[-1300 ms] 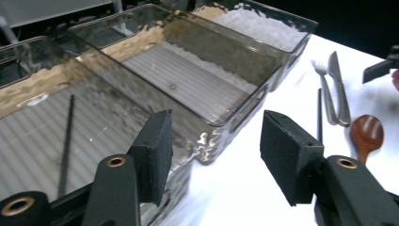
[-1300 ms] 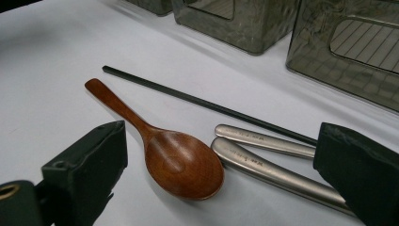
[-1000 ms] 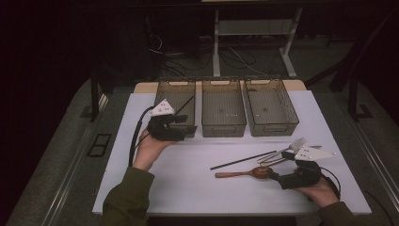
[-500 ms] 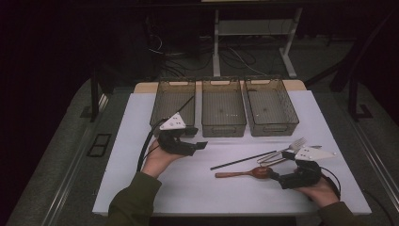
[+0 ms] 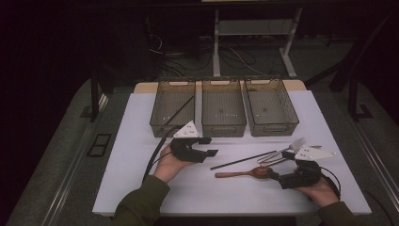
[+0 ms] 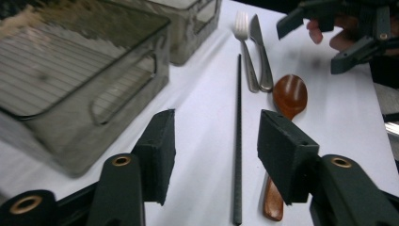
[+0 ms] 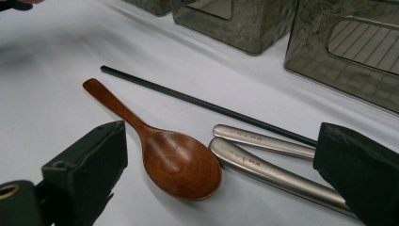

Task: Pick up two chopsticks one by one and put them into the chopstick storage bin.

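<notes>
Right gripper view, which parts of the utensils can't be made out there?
- Fork and knife: only the handles show; the heads run behind the right gripper's jaw at the lower right.
- Chopstick: its far end also passes behind that jaw.
- Wooden spoon: fully visible.
- Lettering on the two metal handles: too small to read.

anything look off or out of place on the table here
One thing: a black chopstick leans askew in the left bin, one end poking over its rim, while its mate lies loose on the table beside the wooden spoon, fork and knife.
</notes>
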A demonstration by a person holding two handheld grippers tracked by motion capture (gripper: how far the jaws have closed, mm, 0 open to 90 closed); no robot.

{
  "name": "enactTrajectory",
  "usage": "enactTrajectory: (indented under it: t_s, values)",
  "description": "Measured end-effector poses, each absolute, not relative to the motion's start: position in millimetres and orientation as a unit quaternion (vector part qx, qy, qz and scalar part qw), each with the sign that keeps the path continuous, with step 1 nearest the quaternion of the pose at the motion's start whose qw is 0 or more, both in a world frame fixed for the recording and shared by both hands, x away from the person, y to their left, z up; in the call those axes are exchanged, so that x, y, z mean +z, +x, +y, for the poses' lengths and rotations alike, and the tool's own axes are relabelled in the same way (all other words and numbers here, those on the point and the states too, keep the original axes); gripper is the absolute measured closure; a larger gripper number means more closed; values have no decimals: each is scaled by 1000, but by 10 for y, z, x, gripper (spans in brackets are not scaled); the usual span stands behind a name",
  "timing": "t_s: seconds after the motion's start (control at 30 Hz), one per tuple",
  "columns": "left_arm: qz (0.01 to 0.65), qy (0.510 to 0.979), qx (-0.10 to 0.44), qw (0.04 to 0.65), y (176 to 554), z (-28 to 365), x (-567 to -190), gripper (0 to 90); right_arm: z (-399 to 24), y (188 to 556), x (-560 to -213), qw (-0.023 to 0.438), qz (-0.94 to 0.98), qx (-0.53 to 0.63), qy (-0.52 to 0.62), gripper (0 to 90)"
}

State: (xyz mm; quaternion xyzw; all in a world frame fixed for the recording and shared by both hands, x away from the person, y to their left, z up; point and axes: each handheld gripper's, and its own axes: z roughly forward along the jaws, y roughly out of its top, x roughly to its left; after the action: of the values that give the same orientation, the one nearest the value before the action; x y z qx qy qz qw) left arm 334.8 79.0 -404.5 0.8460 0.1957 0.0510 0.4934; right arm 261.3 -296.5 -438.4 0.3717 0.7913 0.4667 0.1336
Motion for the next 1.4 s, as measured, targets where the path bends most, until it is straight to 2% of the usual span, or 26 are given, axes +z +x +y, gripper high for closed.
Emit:
enactTrajectory:
  t_s: [0.3,0.83,1.4]
  values:
    - [188,858,42,476,3342,601,-4209,596,-2956,2612,-4387,131,792,466,372,29]
    - [185,873,10,452,3406,331,-4420,741,-2953,2616,-4392,130,793,463,373,29]
    - [173,888,3,425,3405,165,-4540,800,-2957,2616,-4389,130,793,464,373,29]
